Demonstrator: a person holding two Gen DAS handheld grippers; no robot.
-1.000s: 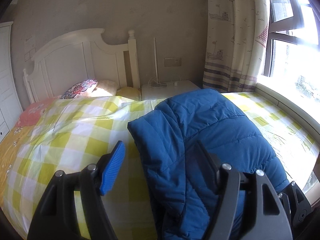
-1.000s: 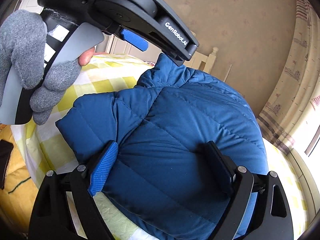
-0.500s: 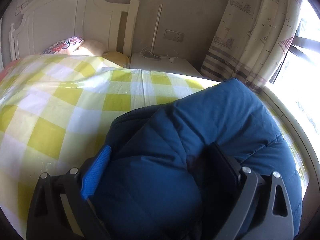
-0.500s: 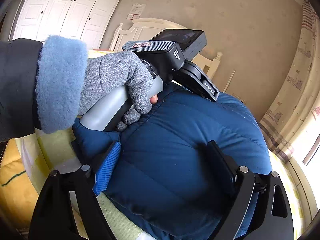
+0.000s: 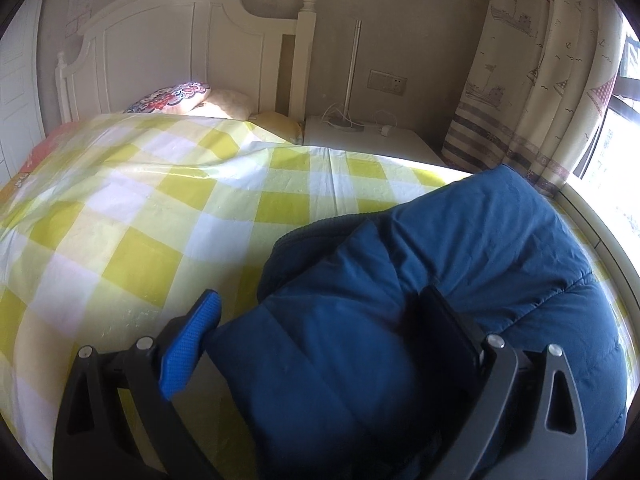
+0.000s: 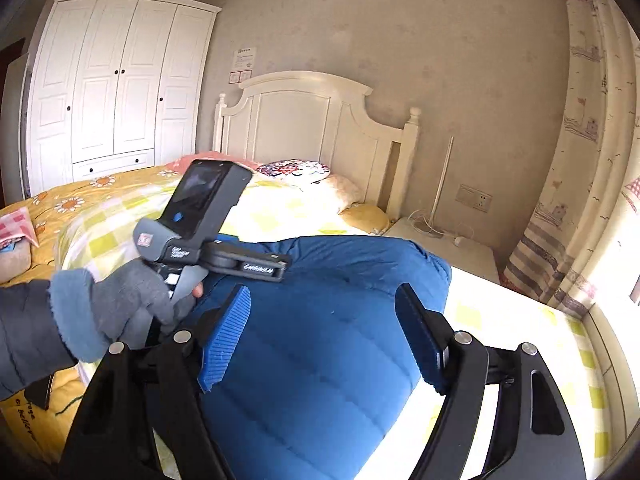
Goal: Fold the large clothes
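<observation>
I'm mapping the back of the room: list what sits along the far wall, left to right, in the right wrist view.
White wardrobe → white headboard → thin upright lamp pole → wall socket → patterned curtain.

A home bedroom: a bed (image 5: 120,216) with white headboard (image 6: 312,120), pillows (image 6: 296,170), a white wardrobe (image 6: 116,80), and patterned window curtains (image 5: 532,60).

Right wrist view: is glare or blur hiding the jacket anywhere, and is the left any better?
Right wrist view: sharp, but window sun bleaches the checked sheet beside the blue puffer jacket. Left wrist view: window blown out at right, near jacket fold shadowed and soft.
</observation>
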